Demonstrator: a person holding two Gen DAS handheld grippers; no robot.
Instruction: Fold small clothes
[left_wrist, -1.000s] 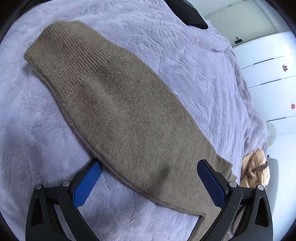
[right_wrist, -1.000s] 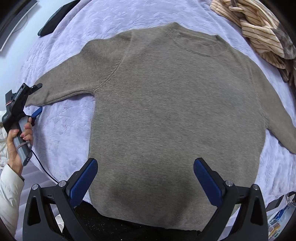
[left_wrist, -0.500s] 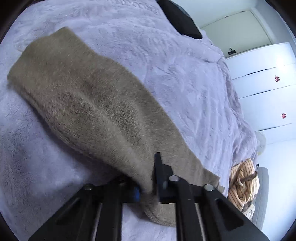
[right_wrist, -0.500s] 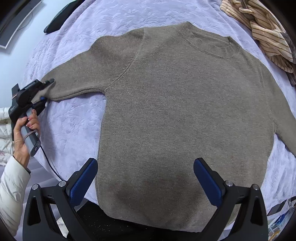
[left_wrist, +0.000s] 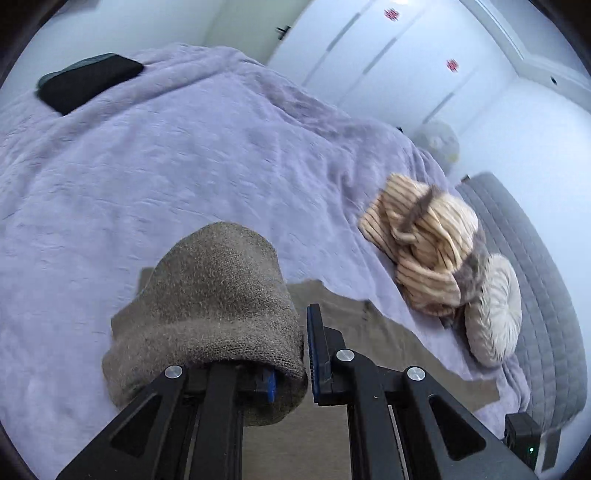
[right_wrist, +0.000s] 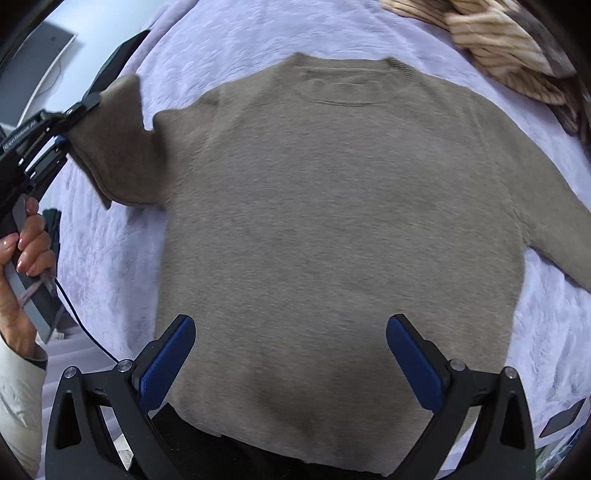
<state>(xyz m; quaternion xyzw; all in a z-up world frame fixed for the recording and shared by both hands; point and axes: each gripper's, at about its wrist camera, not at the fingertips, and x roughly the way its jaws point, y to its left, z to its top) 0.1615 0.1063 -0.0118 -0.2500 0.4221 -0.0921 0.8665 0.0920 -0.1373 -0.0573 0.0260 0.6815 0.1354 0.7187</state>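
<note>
The taupe knitted sweater (right_wrist: 332, 229) lies flat on the lilac plush bed (right_wrist: 110, 266); your left hand-held gripper (left_wrist: 290, 369) pinches its sleeve cuff (left_wrist: 218, 295), lifted, while your right hand-held gripper (right_wrist: 291, 354) hovers wide above the hem.

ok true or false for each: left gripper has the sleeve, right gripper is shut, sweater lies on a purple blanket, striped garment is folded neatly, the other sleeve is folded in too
1. The left gripper is shut on the sleeve of the brown sweater. True.
2. The right gripper is shut. False: it is open above the sweater's lower half, holding nothing.
3. The sweater lies on a purple blanket. True.
4. The striped garment is folded neatly. False: it is a crumpled heap.
5. The other sleeve is folded in. False: it lies stretched outward.
</note>
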